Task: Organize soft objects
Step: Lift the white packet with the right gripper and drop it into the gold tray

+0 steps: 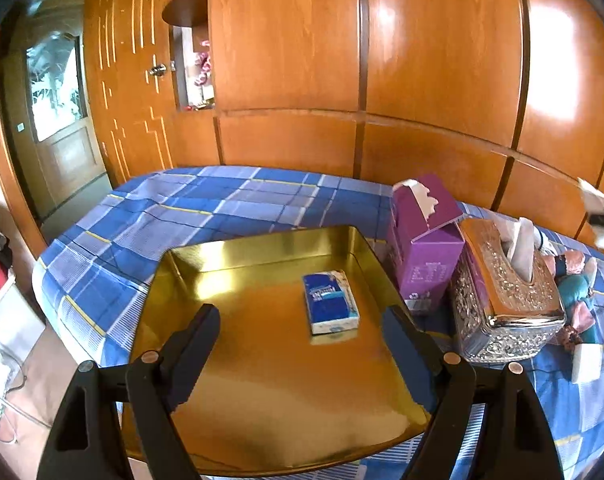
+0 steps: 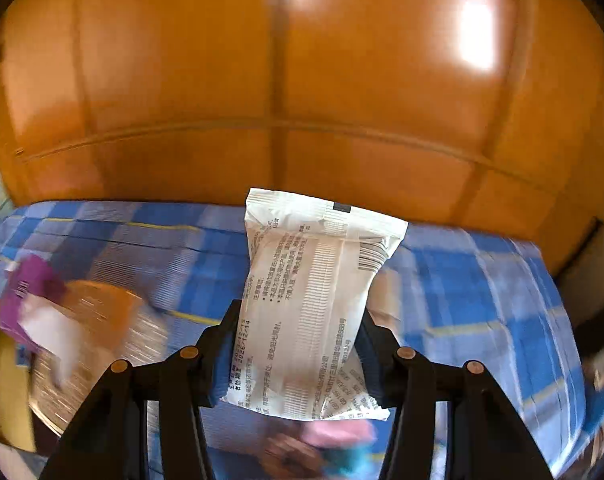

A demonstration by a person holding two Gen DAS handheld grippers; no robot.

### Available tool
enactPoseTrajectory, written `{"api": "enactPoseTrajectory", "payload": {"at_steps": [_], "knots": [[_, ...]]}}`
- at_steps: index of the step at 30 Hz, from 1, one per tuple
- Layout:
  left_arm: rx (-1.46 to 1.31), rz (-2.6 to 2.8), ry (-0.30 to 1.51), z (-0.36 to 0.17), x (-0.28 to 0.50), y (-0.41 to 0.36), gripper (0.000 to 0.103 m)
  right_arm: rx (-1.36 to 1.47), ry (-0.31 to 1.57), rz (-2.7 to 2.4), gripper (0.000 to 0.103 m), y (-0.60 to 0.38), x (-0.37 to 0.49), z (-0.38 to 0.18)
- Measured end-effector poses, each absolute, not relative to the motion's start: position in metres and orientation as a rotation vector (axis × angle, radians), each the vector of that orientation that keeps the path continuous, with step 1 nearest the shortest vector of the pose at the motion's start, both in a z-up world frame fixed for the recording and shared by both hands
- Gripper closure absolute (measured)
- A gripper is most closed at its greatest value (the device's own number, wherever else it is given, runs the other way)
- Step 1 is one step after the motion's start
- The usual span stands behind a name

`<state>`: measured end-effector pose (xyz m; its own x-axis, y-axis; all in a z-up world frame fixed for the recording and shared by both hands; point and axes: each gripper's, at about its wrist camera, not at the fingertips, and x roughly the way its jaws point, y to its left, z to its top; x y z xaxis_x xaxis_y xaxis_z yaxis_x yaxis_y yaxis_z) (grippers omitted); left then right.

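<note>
A gold metal tray [image 1: 262,256] lies on the blue plaid bed. A small blue tissue pack [image 1: 329,302] lies flat inside it. My left gripper [image 1: 302,320] is open and empty, low over the tray's near half, with the pack just ahead between its fingers. My right gripper [image 2: 296,320] is shut on a white wet-wipe packet [image 2: 310,292] with printed text and holds it upright above the bed. That packet also shows at the far right of the left wrist view [image 1: 600,216].
A purple tissue box [image 1: 424,244] and a silver embossed tissue holder [image 1: 506,300] stand right of the tray; both show blurred in the right wrist view. A doll in teal and pink [image 1: 578,292] and a white packet [image 1: 586,362] lie beyond. Wooden wardrobe panels back the bed.
</note>
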<state>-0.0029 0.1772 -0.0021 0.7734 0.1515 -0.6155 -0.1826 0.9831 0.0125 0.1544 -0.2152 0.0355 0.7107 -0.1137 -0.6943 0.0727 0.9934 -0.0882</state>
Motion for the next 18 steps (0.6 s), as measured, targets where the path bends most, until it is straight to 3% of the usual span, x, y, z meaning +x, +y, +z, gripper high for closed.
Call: {"api": "enactPoseTrajectory", "payload": {"at_steps": [9,18], "knots": [[-0.043,0.220,0.647,0.004,-0.012,0.191,0.019,-0.141,0.720,0.285,0.051,-0.050,0.190,0.063],[-0.096,0.289,0.649,0.003,-0.022,0.225,0.015,-0.224,0.751,0.678,0.051,0.077,0.142,0.043]]}}
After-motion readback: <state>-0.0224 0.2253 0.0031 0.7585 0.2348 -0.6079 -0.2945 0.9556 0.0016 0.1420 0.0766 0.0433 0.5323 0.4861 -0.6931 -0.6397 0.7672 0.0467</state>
